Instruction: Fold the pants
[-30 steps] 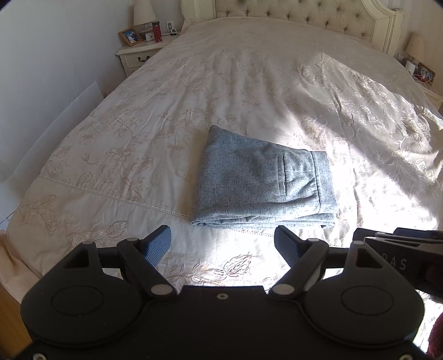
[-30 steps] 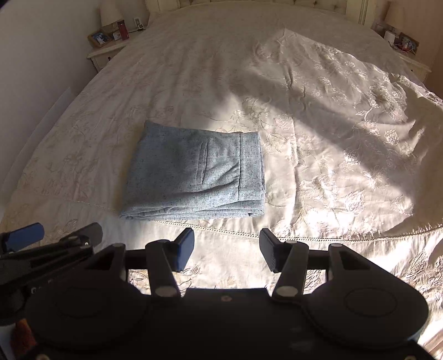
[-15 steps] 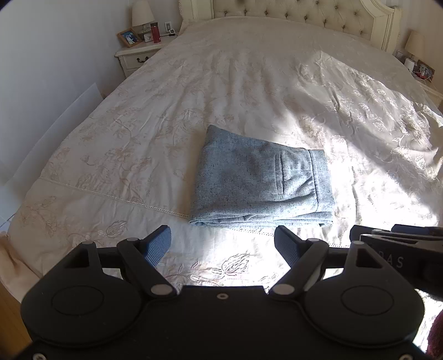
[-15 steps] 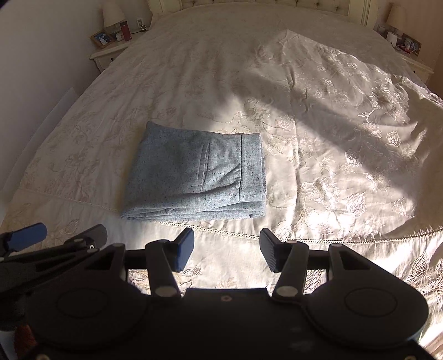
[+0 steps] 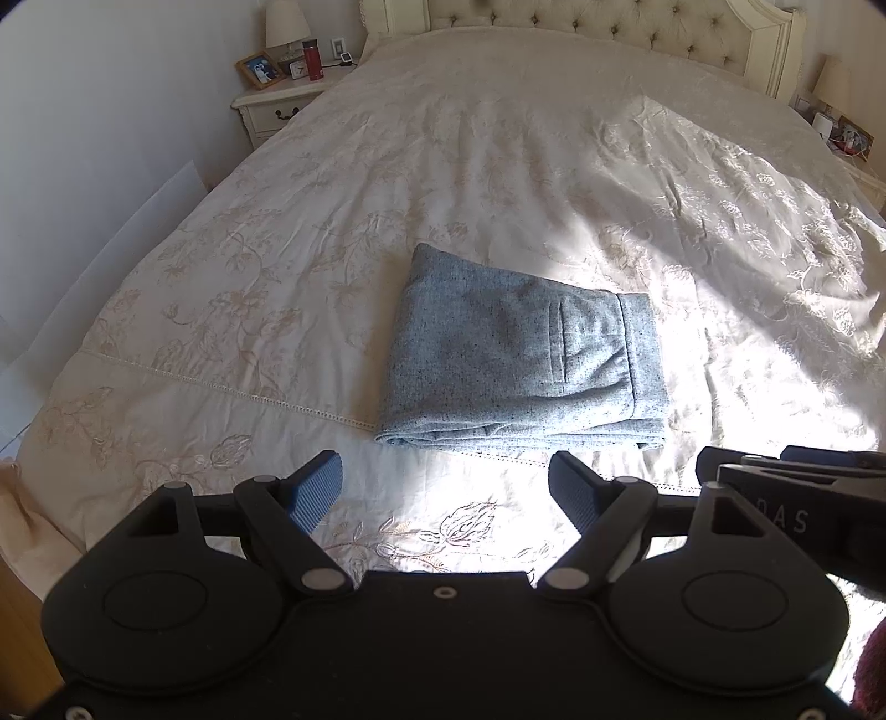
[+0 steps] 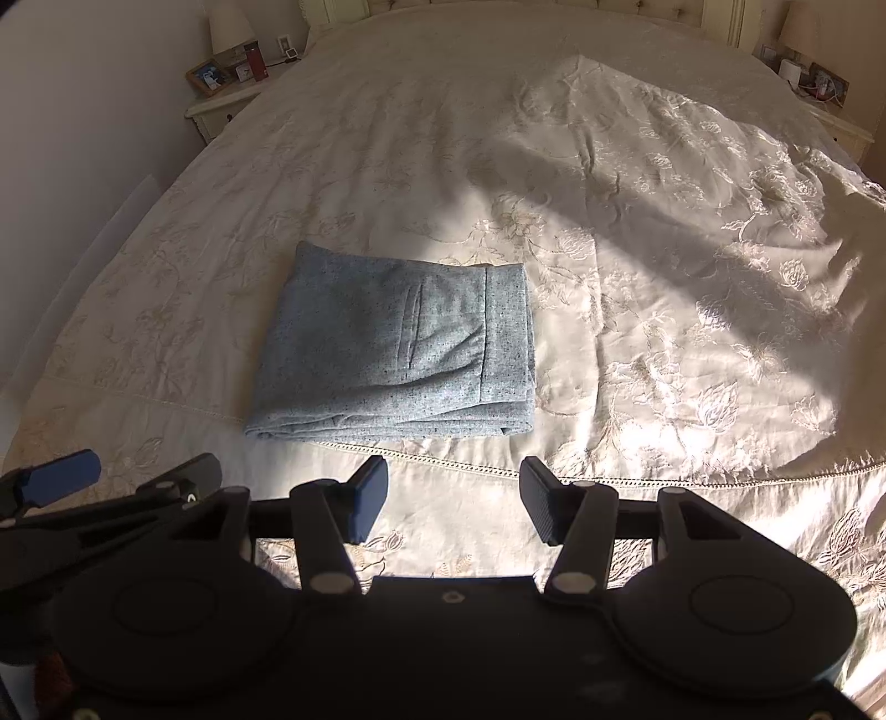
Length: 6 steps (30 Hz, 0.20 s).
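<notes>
Grey-blue pants (image 5: 515, 354) lie folded into a compact rectangle on the cream bedspread (image 5: 498, 166), waistband to the right and a back pocket seam showing on top. In the right wrist view the same pants (image 6: 398, 349) sit left of centre. My left gripper (image 5: 448, 493) hangs open above the bedspread, short of the pants' near edge, with nothing between its fingers. My right gripper (image 6: 451, 501) is also open and empty, near the front edge of the bed. Each gripper shows at the side of the other's view.
A tufted headboard (image 5: 609, 33) closes the far end of the bed. A nightstand (image 5: 277, 105) at the far left carries a lamp, a photo frame, a clock and a red bottle. Another nightstand (image 6: 819, 111) stands at the far right. A white wall runs along the left.
</notes>
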Tool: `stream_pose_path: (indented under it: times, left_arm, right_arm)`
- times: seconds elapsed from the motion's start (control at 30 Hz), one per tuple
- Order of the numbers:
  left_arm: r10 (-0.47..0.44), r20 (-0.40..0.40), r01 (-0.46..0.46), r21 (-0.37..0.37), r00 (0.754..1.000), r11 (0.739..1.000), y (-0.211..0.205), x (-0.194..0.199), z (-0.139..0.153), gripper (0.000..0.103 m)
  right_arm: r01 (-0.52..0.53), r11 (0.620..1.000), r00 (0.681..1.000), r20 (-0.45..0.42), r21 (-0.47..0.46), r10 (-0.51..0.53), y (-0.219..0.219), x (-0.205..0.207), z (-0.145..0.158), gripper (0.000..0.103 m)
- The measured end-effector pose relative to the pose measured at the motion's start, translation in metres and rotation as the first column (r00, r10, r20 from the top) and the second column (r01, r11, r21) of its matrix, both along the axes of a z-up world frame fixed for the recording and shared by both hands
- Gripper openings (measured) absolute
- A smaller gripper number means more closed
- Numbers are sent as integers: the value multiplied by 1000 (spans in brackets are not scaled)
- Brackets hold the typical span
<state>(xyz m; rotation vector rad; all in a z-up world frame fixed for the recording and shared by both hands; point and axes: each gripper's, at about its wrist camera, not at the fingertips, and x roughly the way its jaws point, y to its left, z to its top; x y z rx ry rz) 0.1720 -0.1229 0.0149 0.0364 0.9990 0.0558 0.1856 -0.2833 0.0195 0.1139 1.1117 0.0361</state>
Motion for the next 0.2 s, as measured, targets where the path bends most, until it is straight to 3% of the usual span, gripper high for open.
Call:
stream_pose_path:
  times: [0.2]
  left_arm:
    - [4, -6, -4, -7, 1000, 1000, 1, -1, -2, 82]
  right_arm:
    - [2, 1000, 1000, -3, 6, -2, -1, 1, -2, 56]
